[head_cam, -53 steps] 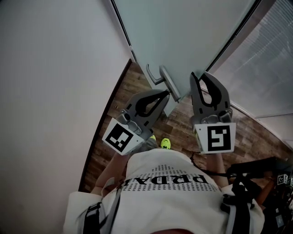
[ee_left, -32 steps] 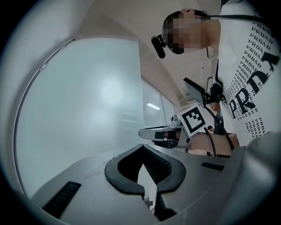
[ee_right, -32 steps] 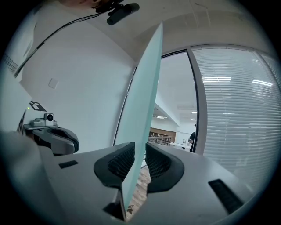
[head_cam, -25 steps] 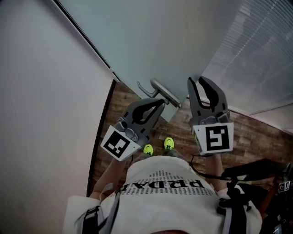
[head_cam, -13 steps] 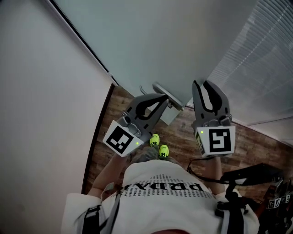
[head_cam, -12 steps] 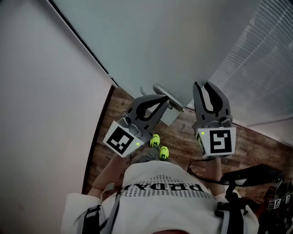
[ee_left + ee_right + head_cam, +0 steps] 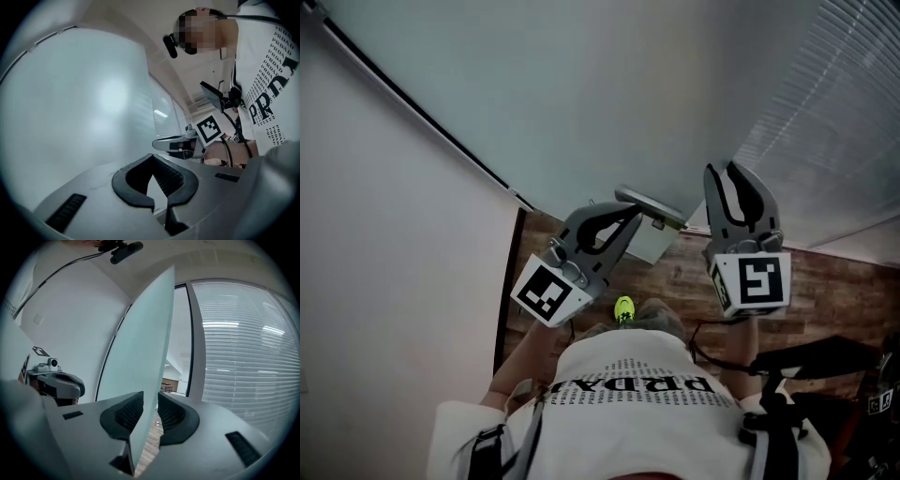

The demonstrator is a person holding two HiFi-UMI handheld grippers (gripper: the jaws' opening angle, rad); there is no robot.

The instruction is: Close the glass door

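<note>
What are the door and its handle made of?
Door: frosted glass, pale blue-green and smooth; light glows through it, but nothing behind shows clearly. Handle: probably metal, silver-grey with a dull shine.

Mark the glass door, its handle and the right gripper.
glass door [image 7: 609, 94]: head view, bare pane.
door handle [image 7: 649, 206]: head view, middle of lever.
right gripper [image 7: 730, 171]: head view, between its fingertips.
</note>
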